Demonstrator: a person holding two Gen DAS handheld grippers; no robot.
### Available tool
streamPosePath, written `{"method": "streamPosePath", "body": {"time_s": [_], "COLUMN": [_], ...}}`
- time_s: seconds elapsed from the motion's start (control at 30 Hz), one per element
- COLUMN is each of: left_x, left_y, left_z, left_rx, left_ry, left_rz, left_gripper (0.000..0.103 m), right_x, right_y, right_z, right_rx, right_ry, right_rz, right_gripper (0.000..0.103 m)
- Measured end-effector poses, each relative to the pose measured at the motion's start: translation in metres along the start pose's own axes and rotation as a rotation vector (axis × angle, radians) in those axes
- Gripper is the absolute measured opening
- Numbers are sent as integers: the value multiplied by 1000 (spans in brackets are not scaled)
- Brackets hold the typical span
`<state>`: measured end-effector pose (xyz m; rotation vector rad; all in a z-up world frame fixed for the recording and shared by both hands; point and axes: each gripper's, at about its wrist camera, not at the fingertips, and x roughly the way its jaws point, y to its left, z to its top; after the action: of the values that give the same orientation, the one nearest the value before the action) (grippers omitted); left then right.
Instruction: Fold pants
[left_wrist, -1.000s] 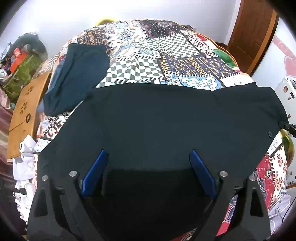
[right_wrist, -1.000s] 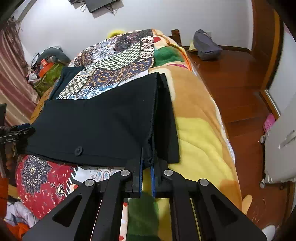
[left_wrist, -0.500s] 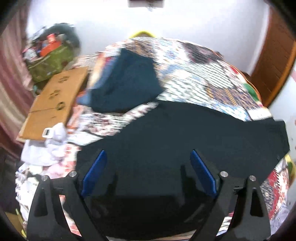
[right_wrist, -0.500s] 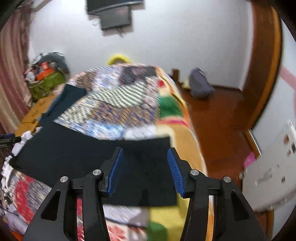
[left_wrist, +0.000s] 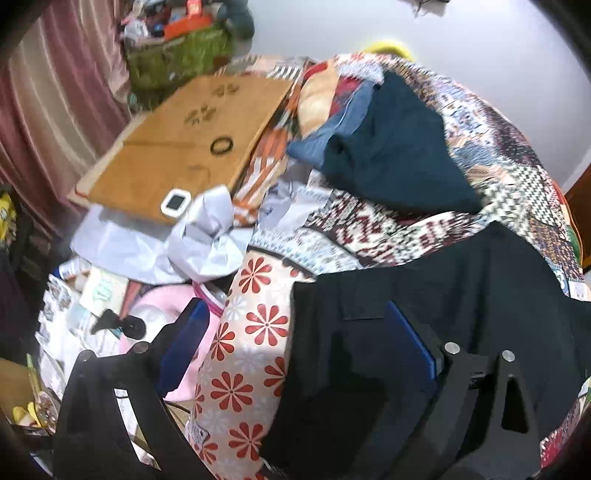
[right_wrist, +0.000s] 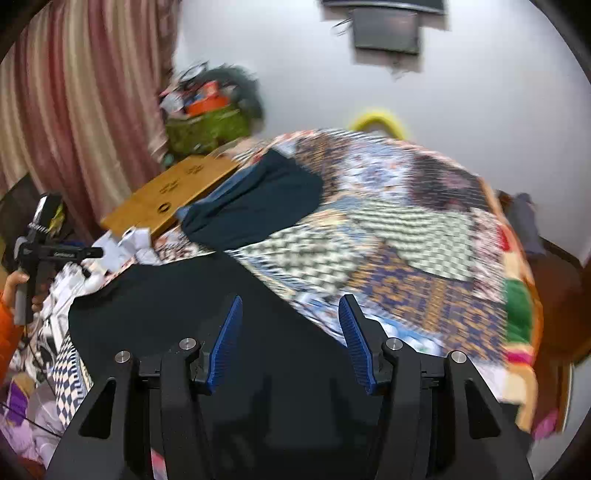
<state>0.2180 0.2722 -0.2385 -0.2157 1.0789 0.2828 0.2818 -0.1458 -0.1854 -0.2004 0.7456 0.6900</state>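
Note:
Black pants (left_wrist: 461, 306) lie spread flat across the near end of a patchwork bedspread (left_wrist: 491, 147); they also show in the right wrist view (right_wrist: 192, 306). My left gripper (left_wrist: 295, 325) is open and empty, above the pants' left edge and a flowered cover (left_wrist: 251, 354). My right gripper (right_wrist: 291, 314) is open and empty, above the pants' far edge. The left gripper (right_wrist: 44, 254) shows in a hand at the left of the right wrist view.
A folded dark teal garment (left_wrist: 399, 147) lies on a blue one farther up the bed (right_wrist: 258, 203). A wooden board (left_wrist: 184, 140) with a small white device (left_wrist: 175, 201) sits left of the bed. Crumpled pale cloth (left_wrist: 207, 240) and clutter lie below it. Striped curtains (right_wrist: 74, 92) hang left.
My right gripper let go of the pants' edge and opened, then rose and swung left. My left gripper, open throughout, swung left off the pants toward the bed's side clutter.

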Motion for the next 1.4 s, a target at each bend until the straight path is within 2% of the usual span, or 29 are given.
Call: {"method": "streamPosePath", "body": {"time_s": [0.23,0.37,0.47,0.53,0.6,0.63,0.67,0.77,0.83,0.93,0.97,1.13,1.27,1.3,1.33,1.4], "left_x": [56,78,80,81,84,85,85,82,79,74,75,72,43,36,26,12], "left_y": [-4,-10,-13,-14,-15,-16,-17,-16,-19,-28,-30,-25,-9,-8,-5,0], "left_z": [-4,-6,-9,-9,-8,-7,-7,-6,-6,-12,-14,-12,-15,-17,-19,-26], "left_rx": [-8,1,20,27,23,22,26,20,25,92,101,74,16,11,6,5], "left_ry": [135,201,199,212,234,242,240,205,181,114,106,124,113,104,92,69], "left_rz": [-109,-151,-221,-265,-320,-327,-326,-268,-202,-40,-22,-26,-42,-46,-43,-24], "left_gripper": [95,89,76,60,48,48,47,43,37,37,37,37,39,44,55,67], "right_x": [86,131,161,179,191,195,196,200,201,203,204,195,158,148,134,114], "right_y": [33,44,48,51,56,58,59,67,70,69,70,74,70,70,69,68], "right_z": [28,44,51,53,53,53,53,50,48,48,48,50,53,53,51,47], "right_rx": [-62,-82,-70,-57,-51,-54,-60,-121,-158,-161,-160,-182,-114,-107,-109,-120], "right_ry": [115,187,238,281,313,314,316,311,306,295,293,267,203,189,170,146], "right_rz": [108,139,174,194,212,207,208,182,159,135,128,71,80,86,85,86], "right_gripper": [50,50,50,49,39,33,25,14,12,10,10,10,11,11,12,18]}}
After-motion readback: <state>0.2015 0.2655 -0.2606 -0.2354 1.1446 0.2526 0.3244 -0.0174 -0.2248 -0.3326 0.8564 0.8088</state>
